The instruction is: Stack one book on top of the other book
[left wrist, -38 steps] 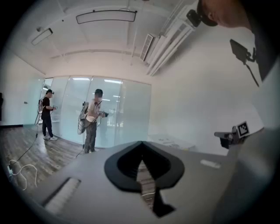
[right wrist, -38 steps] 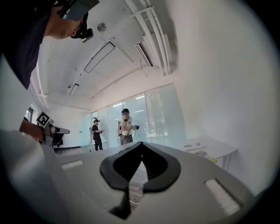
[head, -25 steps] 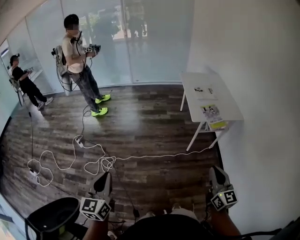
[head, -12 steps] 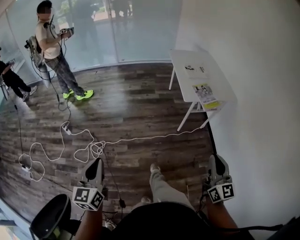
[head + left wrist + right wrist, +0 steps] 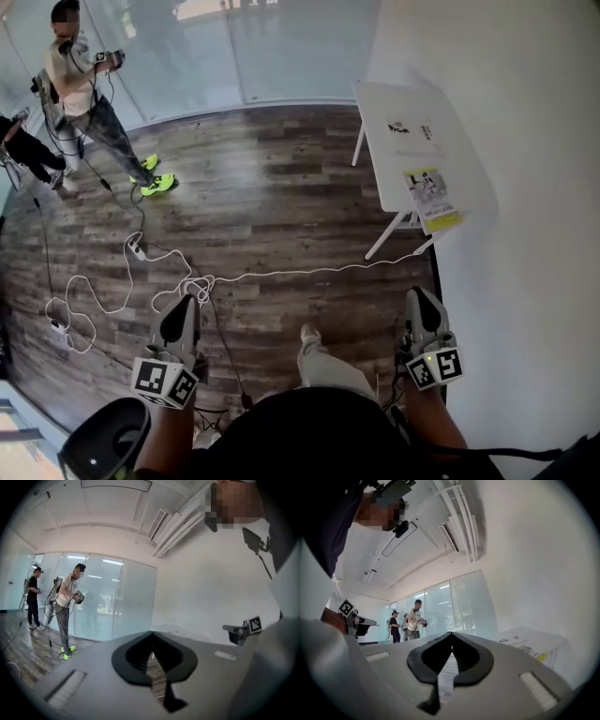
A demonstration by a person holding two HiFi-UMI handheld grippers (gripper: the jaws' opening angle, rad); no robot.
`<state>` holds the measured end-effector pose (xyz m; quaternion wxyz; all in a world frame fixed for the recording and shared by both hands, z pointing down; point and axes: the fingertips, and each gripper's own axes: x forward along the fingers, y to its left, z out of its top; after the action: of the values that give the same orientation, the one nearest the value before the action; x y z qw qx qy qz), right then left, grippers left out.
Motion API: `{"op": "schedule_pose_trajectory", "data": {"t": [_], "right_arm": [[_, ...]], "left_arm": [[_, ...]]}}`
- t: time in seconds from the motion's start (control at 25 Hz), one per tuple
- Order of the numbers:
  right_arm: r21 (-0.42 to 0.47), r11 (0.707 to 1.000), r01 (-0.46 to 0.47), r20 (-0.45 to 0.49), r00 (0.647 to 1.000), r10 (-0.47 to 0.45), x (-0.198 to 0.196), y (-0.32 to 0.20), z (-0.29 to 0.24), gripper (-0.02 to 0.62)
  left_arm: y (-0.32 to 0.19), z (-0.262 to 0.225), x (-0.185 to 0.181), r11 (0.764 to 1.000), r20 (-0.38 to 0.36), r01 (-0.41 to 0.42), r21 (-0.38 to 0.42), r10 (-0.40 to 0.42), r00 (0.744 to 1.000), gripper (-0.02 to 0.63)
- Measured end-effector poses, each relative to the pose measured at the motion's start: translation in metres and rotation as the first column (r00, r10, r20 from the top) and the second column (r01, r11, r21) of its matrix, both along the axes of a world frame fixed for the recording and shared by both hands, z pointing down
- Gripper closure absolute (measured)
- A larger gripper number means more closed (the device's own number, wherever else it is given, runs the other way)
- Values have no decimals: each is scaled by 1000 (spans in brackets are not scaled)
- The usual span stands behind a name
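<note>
The left gripper (image 5: pixel 184 302) and right gripper (image 5: pixel 416 294) are held pressed together, empty. A white book (image 5: pixel 410 131) and a yellow-edged book (image 5: pixel 432 199) are laid flat on the white table (image 5: pixel 386 173) at right, the latter lengthwise near-to-far.

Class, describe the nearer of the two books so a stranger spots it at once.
Find the white table against the right-hand wall. Two books lie on it; take the nearer book, set apart from the far book by its yellow edge.
</note>
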<state>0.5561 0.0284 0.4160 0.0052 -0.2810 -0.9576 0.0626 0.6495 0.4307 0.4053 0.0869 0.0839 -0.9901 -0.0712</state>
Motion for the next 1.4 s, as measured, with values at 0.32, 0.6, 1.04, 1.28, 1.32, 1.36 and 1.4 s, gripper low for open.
{"op": "schedule_pose_trajectory", "data": {"t": [0.32, 0.6, 1.04, 1.28, 1.32, 1.36, 1.4], "right_arm": [[-2, 998, 68, 15, 998, -68, -95, 19, -7, 593], [-6, 996, 85, -3, 996, -85, -152, 29, 4, 592], [51, 995, -80, -46, 996, 82, -230, 31, 14, 592], [-23, 979, -200, -71, 978, 198, -297, 53, -3, 592], [-20, 977, -210, -67, 976, 209, -307, 60, -6, 592], [-11, 976, -218, -63, 974, 217, -318, 66, -8, 594], [-2, 974, -226, -60, 972, 226, -328, 72, -9, 592]], "left_arm": [[7, -33, -83, 1000, 48, 30, -7, -30, 998, 604], [4, -40, -136, 1000, 99, 13, -8, -12, 995, 603], [30, -23, -282, 993, 82, -117, -5, 117, 990, 604], [55, -30, -386, 975, 113, -223, 5, 221, 969, 603], [59, -30, -402, 972, 112, -235, 16, 232, 966, 604], [63, -30, -417, 968, 113, -250, 23, 245, 963, 604], [66, -29, -430, 964, 115, -264, 23, 260, 959, 604]]}}
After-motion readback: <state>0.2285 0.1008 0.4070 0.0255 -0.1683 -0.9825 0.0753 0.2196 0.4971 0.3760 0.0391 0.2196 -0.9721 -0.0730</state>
